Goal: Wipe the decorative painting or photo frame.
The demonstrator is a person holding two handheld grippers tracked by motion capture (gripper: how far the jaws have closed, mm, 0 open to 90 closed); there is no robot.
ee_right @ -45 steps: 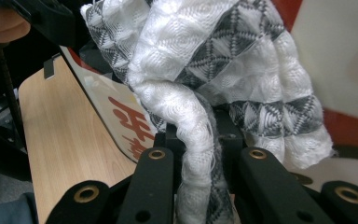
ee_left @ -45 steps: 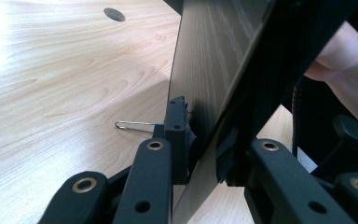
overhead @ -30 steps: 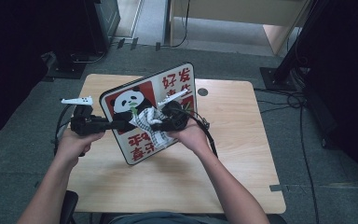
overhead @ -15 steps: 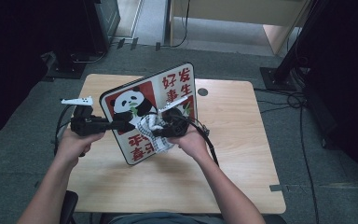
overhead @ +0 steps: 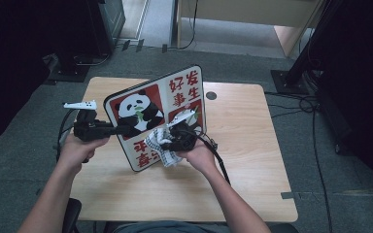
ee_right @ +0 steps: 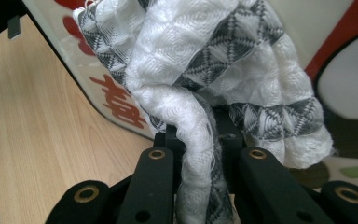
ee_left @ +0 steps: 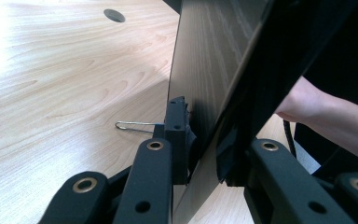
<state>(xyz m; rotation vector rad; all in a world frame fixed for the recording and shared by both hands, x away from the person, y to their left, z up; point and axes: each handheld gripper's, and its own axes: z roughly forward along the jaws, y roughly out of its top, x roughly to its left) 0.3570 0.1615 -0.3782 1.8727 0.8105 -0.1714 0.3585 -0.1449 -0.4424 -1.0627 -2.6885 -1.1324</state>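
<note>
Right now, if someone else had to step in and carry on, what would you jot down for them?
Left claw: shut on the panda board's edge, propping it tilted on the table.
Right claw: shut on the bunched checked cloth, pressed to the board's printed face near its lower part.
Done: board gripped, cloth on it.
Left: probably keep wiping the face; how much is already wiped can't be told.

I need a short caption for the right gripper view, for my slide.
Right tongs shut on a white-and-grey cloth, held against the panda board.
</note>
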